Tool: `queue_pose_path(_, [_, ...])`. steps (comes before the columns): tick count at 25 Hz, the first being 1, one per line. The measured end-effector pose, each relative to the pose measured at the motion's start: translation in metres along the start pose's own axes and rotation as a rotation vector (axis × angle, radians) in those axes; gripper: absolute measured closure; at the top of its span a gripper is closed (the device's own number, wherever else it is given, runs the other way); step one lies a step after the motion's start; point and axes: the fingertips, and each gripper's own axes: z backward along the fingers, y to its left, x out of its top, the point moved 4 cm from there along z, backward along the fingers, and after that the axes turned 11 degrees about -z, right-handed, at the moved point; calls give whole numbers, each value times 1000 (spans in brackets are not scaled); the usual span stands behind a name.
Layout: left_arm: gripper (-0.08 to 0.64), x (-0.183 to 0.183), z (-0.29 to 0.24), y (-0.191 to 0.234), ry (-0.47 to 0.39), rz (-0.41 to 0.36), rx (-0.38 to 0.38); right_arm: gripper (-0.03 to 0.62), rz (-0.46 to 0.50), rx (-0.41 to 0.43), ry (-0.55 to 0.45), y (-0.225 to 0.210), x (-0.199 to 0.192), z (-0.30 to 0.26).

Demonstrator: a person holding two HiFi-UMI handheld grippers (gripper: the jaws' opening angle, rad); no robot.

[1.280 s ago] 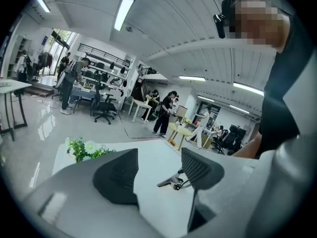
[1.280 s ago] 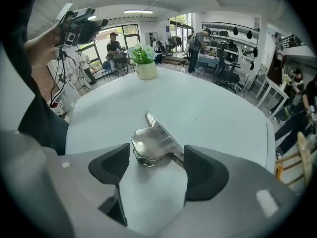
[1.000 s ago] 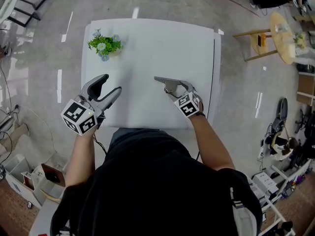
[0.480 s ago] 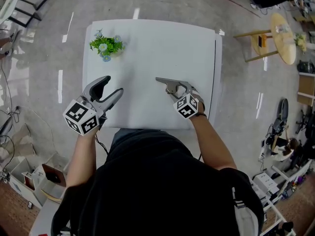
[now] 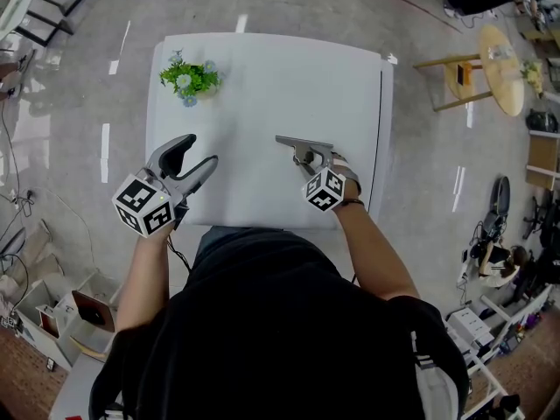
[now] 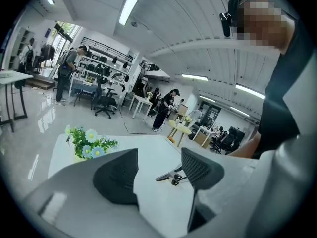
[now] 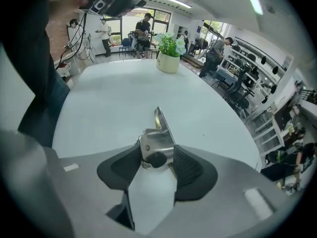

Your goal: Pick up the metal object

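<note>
The metal object (image 5: 296, 146), a shiny spring clamp, lies on the white table (image 5: 262, 86) right of centre. My right gripper (image 5: 313, 159) points steeply down at its near end. Its jaws have just been closing, and in the right gripper view both dark pads press the sides of the clamp (image 7: 157, 142), which sits between them; the right gripper (image 7: 156, 158) is shut on it. My left gripper (image 5: 198, 150) hovers open and empty over the table's left front part. In the left gripper view the clamp (image 6: 171, 175) shows far off between the open left gripper's (image 6: 158, 168) pads.
A small potted plant (image 5: 187, 79) with blue flowers stands at the table's far left corner. A round wooden side table (image 5: 503, 64) is on the floor to the right. Boxes (image 5: 66, 313) sit on the floor at the lower left. People stand far off in the room.
The right gripper has rolled about its own axis and its jaws have narrowed onto the clamp. The clamp stays on the table. The left gripper has kept still.
</note>
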Motion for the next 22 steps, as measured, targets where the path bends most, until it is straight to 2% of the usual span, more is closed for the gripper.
queue_pose_path(8, [296, 5, 3, -4, -10, -10, 5, 423, 79, -42, 13, 3, 0, 2])
queue_pose_path(22, [296, 6, 13, -21, -18, -26, 6, 482, 142, -92, 13, 0, 3, 7])
